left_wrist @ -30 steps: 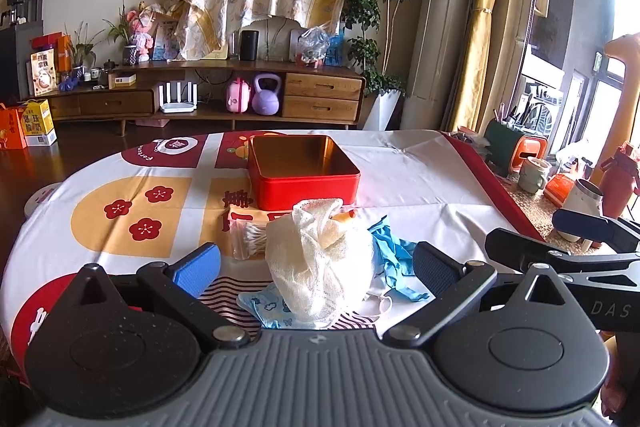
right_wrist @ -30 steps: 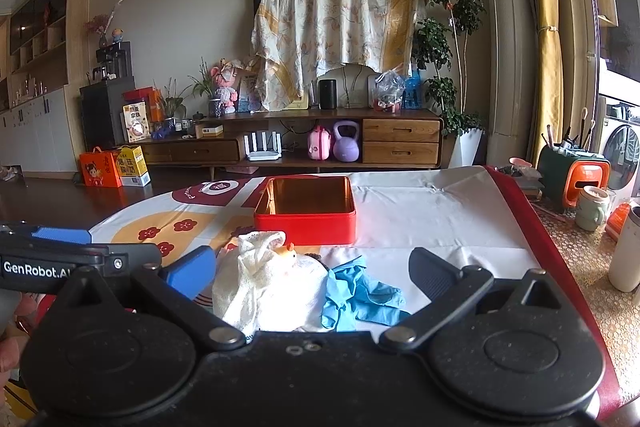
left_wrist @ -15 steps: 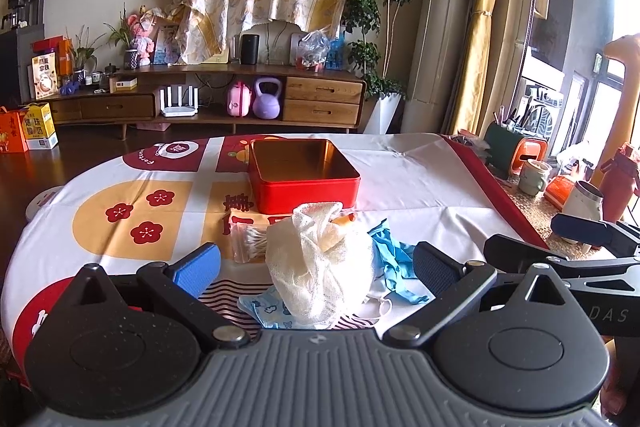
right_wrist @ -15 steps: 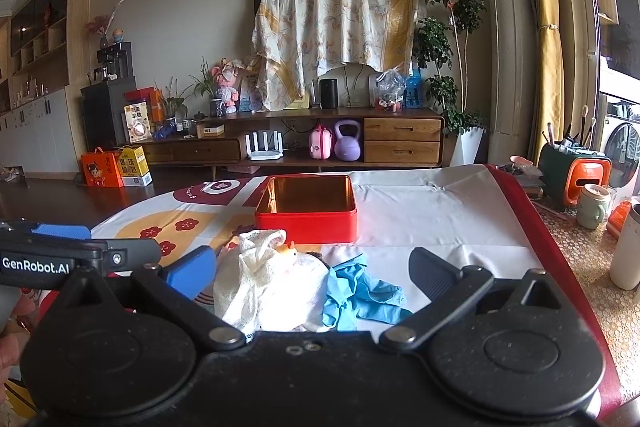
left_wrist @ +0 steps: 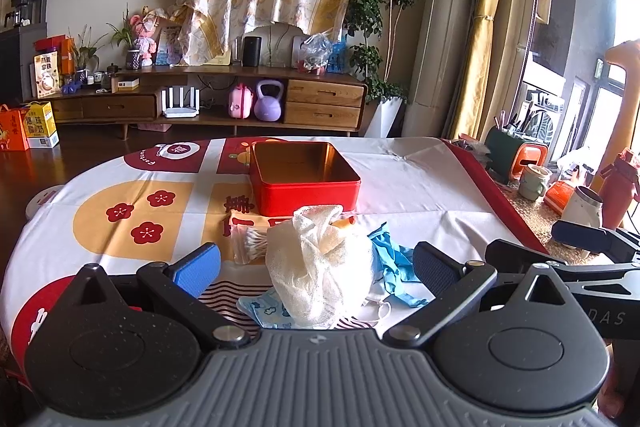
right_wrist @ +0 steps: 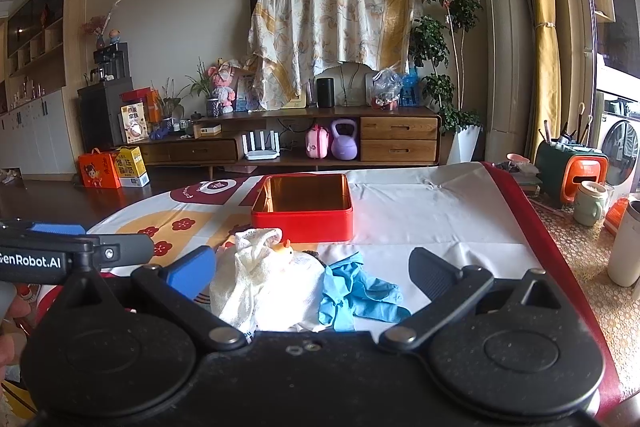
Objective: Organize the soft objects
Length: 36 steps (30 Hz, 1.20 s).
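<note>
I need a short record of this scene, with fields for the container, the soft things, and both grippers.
container: red tin, open, nothing seen inside, on the table beyond the pile
table cover: printed tablecloth
soft pile: white gauze cloth, blue gloves, face mask partly under the cloth
also near: cotton swabs, left of the cloth
left gripper: open, holds nothing, cloth lies between the fingers
right gripper: open, holds nothing
</note>
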{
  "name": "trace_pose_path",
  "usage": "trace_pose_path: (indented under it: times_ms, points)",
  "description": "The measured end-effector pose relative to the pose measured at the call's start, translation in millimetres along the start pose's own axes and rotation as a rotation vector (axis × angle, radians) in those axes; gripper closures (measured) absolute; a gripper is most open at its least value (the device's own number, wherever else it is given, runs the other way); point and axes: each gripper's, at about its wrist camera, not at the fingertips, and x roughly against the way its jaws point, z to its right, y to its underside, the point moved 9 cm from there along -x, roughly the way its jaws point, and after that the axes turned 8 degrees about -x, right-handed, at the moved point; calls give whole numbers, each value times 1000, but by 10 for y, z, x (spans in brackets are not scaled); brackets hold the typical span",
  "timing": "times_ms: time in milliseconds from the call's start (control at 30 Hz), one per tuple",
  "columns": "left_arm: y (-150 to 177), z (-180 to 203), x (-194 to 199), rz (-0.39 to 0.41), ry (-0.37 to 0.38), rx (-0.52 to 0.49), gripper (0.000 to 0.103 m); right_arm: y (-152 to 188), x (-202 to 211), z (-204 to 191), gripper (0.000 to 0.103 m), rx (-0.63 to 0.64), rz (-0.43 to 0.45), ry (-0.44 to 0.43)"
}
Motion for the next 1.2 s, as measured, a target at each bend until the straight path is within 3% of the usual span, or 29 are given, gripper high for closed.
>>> trace_pose_path:
  times_ms: [667, 967, 1200]
  points:
    - [28, -116, -150, -18, -11, 28, 0, 68, -121, 43, 0, -16, -31, -7]
    - [-48, -134, -456, -8, -3, -16, 0, 43, -328, 159, 0, -24, -63, -1]
    - [52, -156, -830, -51, -14, -51, 0, 96, -567, 316, 1, -21, -122, -4]
